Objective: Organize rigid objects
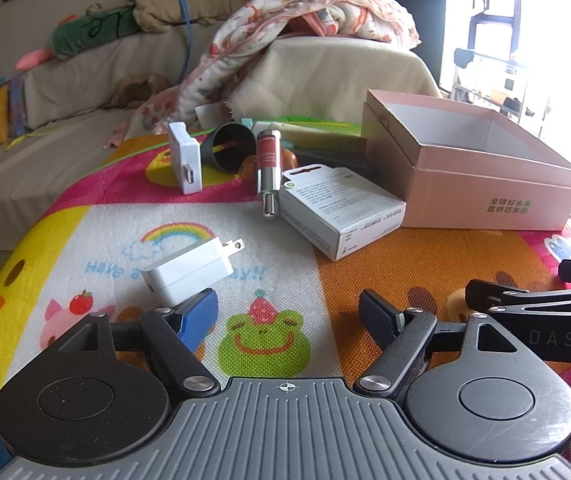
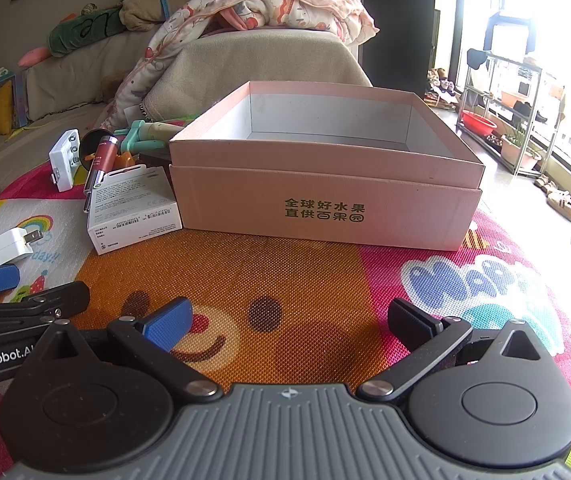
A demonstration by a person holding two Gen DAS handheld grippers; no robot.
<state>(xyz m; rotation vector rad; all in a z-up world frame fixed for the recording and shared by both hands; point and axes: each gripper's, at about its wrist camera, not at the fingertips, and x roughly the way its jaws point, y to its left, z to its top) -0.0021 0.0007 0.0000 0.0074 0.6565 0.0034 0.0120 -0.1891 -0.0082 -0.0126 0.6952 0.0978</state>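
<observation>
on the bright cartoon play mat (image 1: 425, 264) covering the worktop, both tongs sit low with their jaws spread apart and nothing between them. the left tongs (image 1: 287, 314) have their blue pad just beside a white plug adapter (image 1: 189, 270) at about 10 o'clock. farther off at 12 o'clock lie a red-and-silver tube (image 1: 268, 168) and a white retail carton (image 1: 341, 212), touching each other, with a white usb charger (image 1: 184, 158) standing on edge at 11 o'clock beside a black cup (image 1: 227, 146) tipped on its side. the right tongs (image 2: 289, 320) face an open pink cardboard box (image 2: 325, 200) at 12 o'clock, its inside bare.
</observation>
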